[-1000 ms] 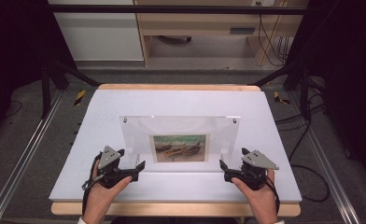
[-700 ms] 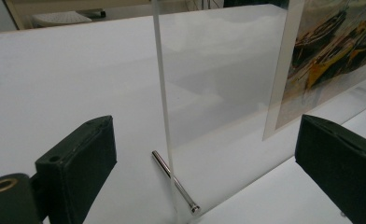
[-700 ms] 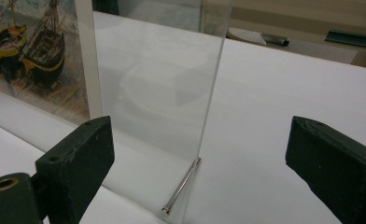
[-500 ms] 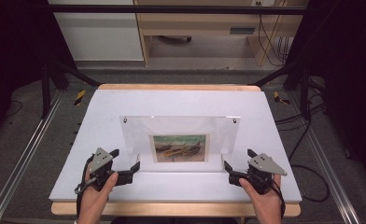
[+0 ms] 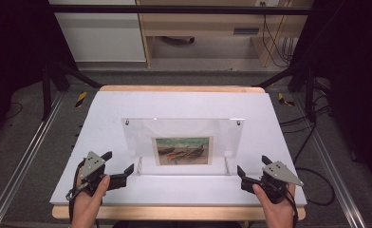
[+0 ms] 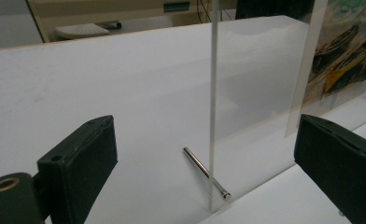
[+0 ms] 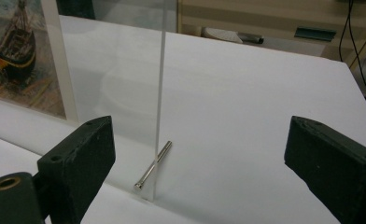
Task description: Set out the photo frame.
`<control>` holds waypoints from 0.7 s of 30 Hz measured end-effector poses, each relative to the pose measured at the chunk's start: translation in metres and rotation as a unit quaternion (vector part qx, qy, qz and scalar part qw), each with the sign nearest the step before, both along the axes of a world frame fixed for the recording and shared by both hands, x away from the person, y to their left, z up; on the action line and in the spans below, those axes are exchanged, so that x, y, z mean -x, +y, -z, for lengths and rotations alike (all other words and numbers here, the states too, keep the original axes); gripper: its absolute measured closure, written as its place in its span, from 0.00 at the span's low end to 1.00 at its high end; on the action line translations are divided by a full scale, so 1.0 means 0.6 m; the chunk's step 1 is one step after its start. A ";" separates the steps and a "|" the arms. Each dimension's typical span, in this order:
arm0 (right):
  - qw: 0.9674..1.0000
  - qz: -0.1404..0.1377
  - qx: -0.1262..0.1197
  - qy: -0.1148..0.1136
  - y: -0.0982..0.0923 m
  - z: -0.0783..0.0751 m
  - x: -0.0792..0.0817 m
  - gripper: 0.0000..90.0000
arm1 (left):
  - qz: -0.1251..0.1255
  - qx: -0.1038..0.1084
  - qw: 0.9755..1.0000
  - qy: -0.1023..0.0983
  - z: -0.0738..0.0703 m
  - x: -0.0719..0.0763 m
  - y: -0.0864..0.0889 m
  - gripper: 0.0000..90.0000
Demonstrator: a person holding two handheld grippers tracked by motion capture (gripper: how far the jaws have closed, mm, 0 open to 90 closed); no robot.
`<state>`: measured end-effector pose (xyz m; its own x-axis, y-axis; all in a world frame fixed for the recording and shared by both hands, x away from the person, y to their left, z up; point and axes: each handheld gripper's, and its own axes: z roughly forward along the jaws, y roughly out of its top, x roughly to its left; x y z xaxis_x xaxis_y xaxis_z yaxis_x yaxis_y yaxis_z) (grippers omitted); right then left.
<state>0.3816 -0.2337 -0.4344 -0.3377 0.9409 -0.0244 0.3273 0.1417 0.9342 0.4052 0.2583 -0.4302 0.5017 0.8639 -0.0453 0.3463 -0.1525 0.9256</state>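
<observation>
So the clear acrylic picture frame with the boat painting inside (image 5: 183,142) is standing upright about mid-table on the white tabletop (image 5: 184,102), propped on thin silver metal pegs (image 6: 204,171) poking out at its bottom corners. The left gripper (image 5: 119,170) sits near the frame's left end, close to the near edge of the table, jaws spread wide apart with nothing between them, not touching the acrylic. The right gripper (image 5: 248,174) mirrors it at the frame's right end, also wide open and empty. From each gripper view you're looking straight at the frame's thin side edge.
</observation>
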 end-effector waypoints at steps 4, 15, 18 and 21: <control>1.000 0.013 0.000 0.001 -0.010 0.001 0.005 0.11 | -0.008 0.000 1.000 -0.001 0.000 0.001 0.012 0.06; 0.998 0.046 0.027 0.020 -0.032 0.010 0.001 0.12 | -0.054 -0.021 0.998 0.003 0.003 -0.010 0.053 0.07; 0.998 0.049 0.027 0.023 -0.038 0.012 -0.002 0.12 | -0.062 -0.033 0.997 0.013 0.006 -0.017 0.063 0.07; 0.998 0.051 0.026 0.029 -0.042 0.014 -0.006 0.12 | -0.064 -0.037 0.997 0.018 0.007 -0.021 0.066 0.07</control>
<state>0.3850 -0.2590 -0.4427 -0.2432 0.9683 -0.0562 0.3965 0.1522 0.9053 0.4175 0.2978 -0.4344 0.3865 0.9223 0.0050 0.3995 -0.1723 0.9004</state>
